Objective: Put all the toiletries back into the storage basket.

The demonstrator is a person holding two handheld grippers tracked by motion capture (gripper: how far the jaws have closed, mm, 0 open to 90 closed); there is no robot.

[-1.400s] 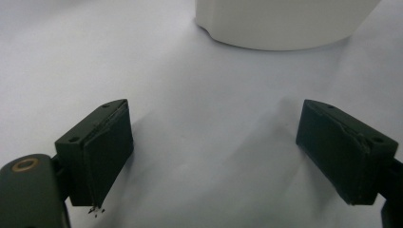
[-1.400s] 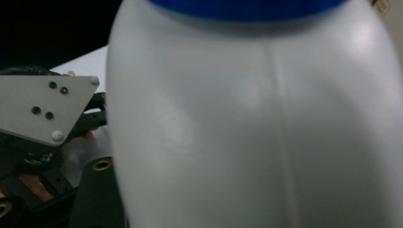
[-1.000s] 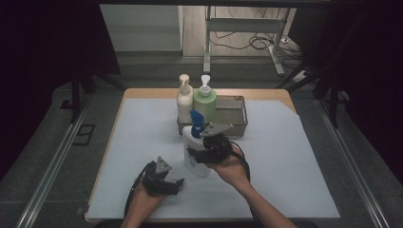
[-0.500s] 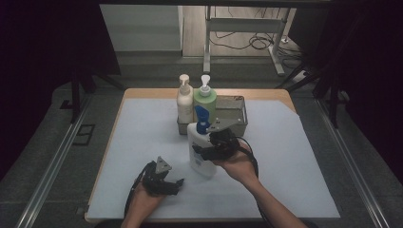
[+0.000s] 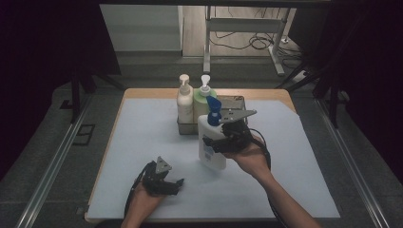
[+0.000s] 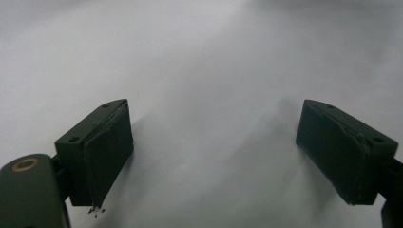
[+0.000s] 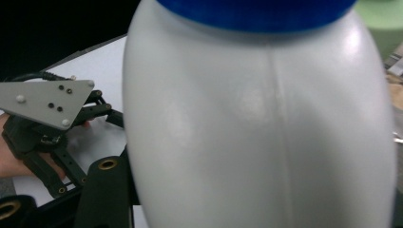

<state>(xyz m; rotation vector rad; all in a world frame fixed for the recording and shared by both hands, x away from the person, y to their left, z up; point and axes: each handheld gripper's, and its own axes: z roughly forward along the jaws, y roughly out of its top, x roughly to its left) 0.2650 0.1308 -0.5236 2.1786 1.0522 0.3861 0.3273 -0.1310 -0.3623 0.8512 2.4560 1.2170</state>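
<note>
The white bottle [image 5: 211, 142] with a blue pump stood lifted just near of the metal tray [image 5: 236, 100], at the tabletop's [image 5: 142, 137] middle. 3 pump bottles in all: it, plus 1 cream bottle [image 5: 184, 102] and 1 green bottle [image 5: 205, 102] in the tray. The right gripper's [image 5: 216, 142] fingers clasped the white bottle's body. The left gripper's [image 5: 175, 184] fingers [image 6: 102, 147] were spread wide, holding nothing, over the near-left tabletop.

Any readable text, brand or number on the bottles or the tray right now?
None can be read.
White bottle with blue pump, held in the right tool: a small label low on its front, print too small and blurred.
Cream pump bottle, green pump bottle, metal tray: no visible text.
</note>
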